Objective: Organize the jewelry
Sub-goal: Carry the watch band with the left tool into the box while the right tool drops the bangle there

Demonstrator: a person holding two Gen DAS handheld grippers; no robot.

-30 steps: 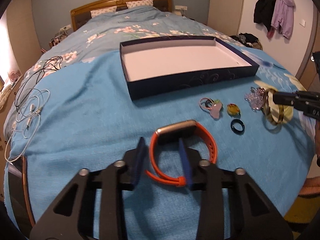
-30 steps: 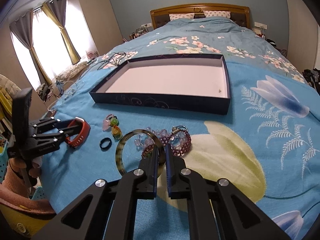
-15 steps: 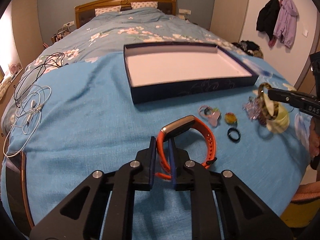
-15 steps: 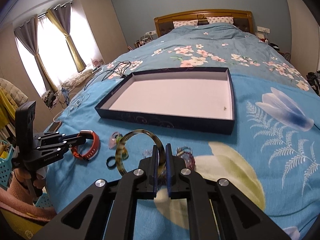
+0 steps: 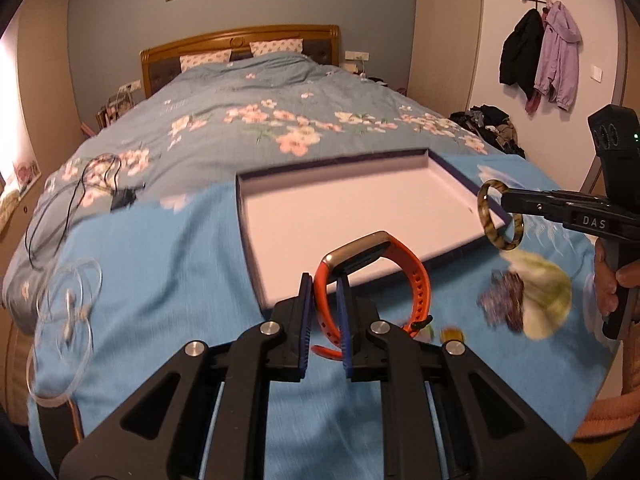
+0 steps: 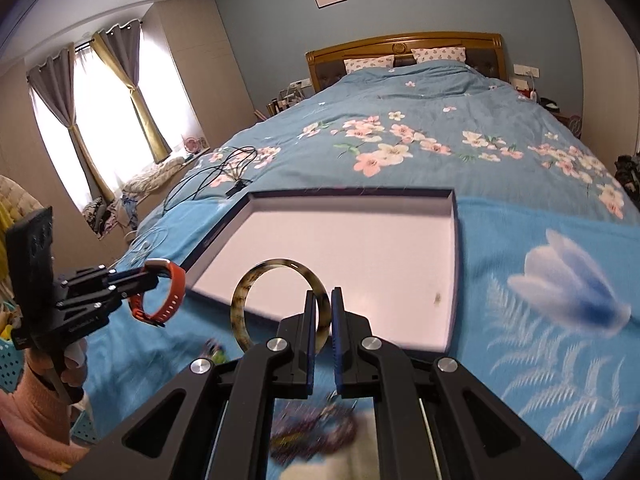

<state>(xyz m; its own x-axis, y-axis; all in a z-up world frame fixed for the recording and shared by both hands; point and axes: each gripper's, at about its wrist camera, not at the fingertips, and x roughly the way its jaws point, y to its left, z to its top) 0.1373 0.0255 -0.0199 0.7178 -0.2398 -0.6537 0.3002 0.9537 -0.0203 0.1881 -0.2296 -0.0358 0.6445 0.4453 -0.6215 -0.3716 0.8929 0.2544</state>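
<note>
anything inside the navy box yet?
No jewelry. The box shows a bare pale floor with one small dark speck. Its near edge is partly hidden behind the tortoiseshell bangle and orange watch band, both held in the air.

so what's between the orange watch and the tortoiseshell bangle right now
In the left wrist view, only the tray's near right corner lies between the orange watch and the tortoiseshell bangle.

Both tongs are black with silver screws and blue pads, the right tongs lettered "DAS"; a pink sleeve shows.
</note>
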